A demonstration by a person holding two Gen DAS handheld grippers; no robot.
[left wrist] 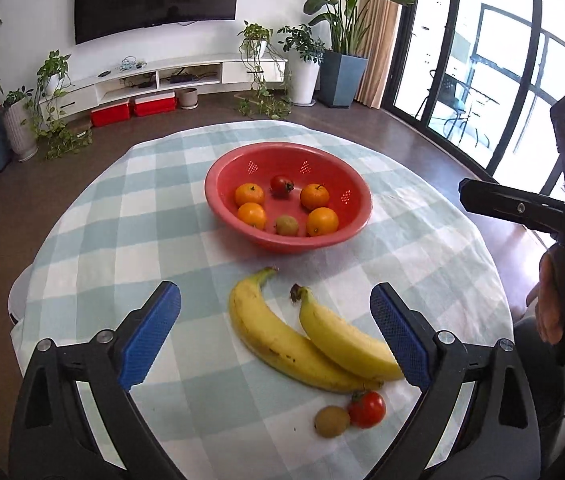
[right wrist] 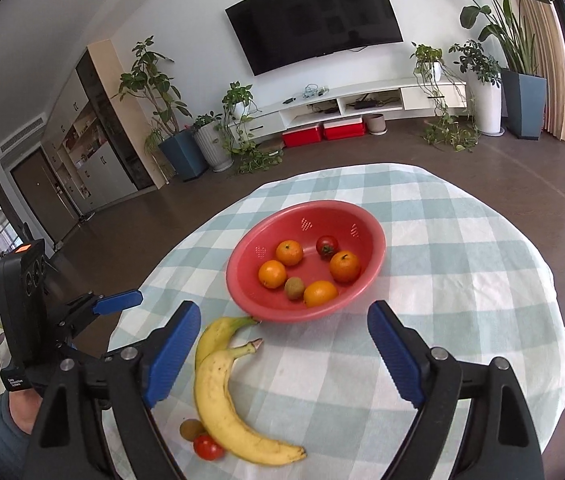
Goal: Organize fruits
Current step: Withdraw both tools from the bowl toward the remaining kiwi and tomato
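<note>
A red bowl (left wrist: 218,200) sits mid-table holding several oranges, a tomato (left wrist: 281,185) and a kiwi (left wrist: 286,225). On the checked cloth in front of it lie two bananas (left wrist: 282,340) side by side, with a loose tomato (left wrist: 367,409) and a kiwi (left wrist: 331,421) nearer me. My left gripper (left wrist: 275,296) hangs open above the bananas, nothing between its blue pads. In the right wrist view my right gripper (right wrist: 284,314) is open and empty just in front of the bowl (right wrist: 231,276), with the bananas (right wrist: 222,392) at its left finger.
The round table (left wrist: 122,220) is covered in a light blue checked cloth whose edge drops away all round. A hand holds the other gripper at the right edge (left wrist: 522,208). Beyond are brown floor, potted plants, a TV stand and glass doors.
</note>
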